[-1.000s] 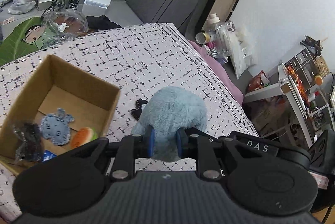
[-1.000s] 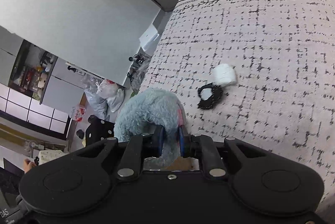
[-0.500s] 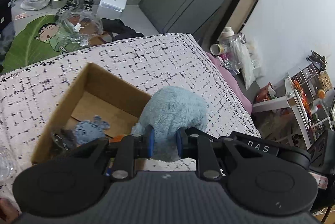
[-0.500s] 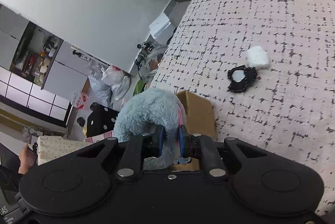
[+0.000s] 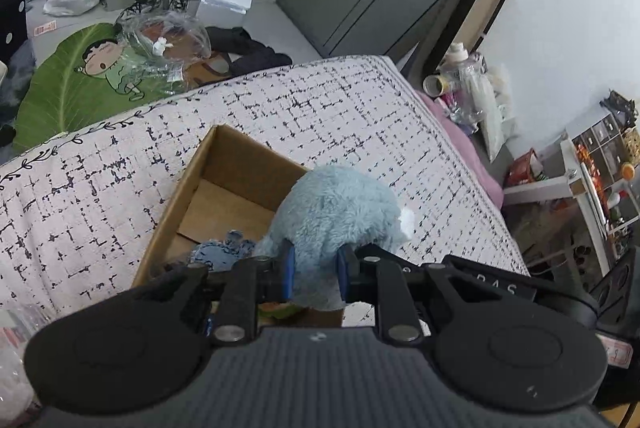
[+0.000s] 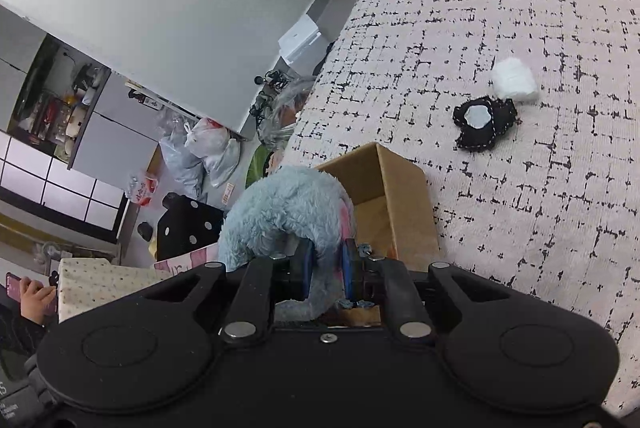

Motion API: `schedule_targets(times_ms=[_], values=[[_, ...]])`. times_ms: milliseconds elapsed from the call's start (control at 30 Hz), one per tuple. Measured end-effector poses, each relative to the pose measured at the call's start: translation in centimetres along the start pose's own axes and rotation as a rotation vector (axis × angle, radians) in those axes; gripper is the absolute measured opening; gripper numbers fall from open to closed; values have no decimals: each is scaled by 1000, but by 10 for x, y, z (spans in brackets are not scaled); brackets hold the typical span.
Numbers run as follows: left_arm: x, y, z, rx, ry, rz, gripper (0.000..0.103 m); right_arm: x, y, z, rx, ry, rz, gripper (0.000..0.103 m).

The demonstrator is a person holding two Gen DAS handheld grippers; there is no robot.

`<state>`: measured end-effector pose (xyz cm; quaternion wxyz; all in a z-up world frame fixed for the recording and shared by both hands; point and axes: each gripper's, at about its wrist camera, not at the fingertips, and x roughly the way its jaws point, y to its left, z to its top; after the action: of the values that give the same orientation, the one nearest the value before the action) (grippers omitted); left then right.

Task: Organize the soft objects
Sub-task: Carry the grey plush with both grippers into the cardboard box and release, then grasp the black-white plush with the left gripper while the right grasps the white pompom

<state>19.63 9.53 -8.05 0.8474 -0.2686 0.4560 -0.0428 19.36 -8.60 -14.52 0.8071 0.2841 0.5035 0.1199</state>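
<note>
Both grippers have carried the plush [image 5: 340,212] sideways across the bed [image 5: 320,108] since a second ago — it hung over bare bedspread beside the box [image 5: 224,168] then, and now hangs over the box's near right corner. Left gripper [image 5: 314,268] is clamped on the plush's lower fur, its blue pads pressed into it on both sides. Right gripper [image 6: 326,270] is likewise closed on a fold of the same plush [image 6: 280,212], where a strip of pink shows by the right pad.

Inside the box lie a small blue felt piece [image 5: 224,248] and, under the left gripper, something red and green, mostly hidden. On the bedspread to the right of the box [image 6: 400,196] a black felt piece [image 6: 484,122] lies touching a white wad [image 6: 514,80] — both well apart from the box.
</note>
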Motion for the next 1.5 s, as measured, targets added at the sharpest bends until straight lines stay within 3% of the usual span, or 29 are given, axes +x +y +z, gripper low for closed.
schedule_targets(times_ms=[200,300,333,500,667,767,833,1033,1500], values=[[7,3,-4,12,32,66,23,-1,-2,2,-5,1,-43,25],[4,5,-3,18,29,69,25,-10,-3,6,-17,-19,-53,43],[3,5,-2,14,30,72,29,-14,-4,7,-19,-31,-58,50],[-4,-1,1,11,0,107,49,-33,-10,14,-34,-72,-74,61],[-8,-18,4,30,-26,131,67,-57,-20,19,-57,-122,-105,82],[-8,-30,2,49,-40,153,77,-69,-30,23,-59,-142,-118,85],[-8,-39,-1,62,-45,158,79,-77,-38,25,-56,-153,-130,87],[-2,-66,-7,104,-46,157,80,-101,-65,34,-24,-199,-154,96],[13,-108,-20,136,-48,199,80,-128,-125,50,60,-214,-146,96]])
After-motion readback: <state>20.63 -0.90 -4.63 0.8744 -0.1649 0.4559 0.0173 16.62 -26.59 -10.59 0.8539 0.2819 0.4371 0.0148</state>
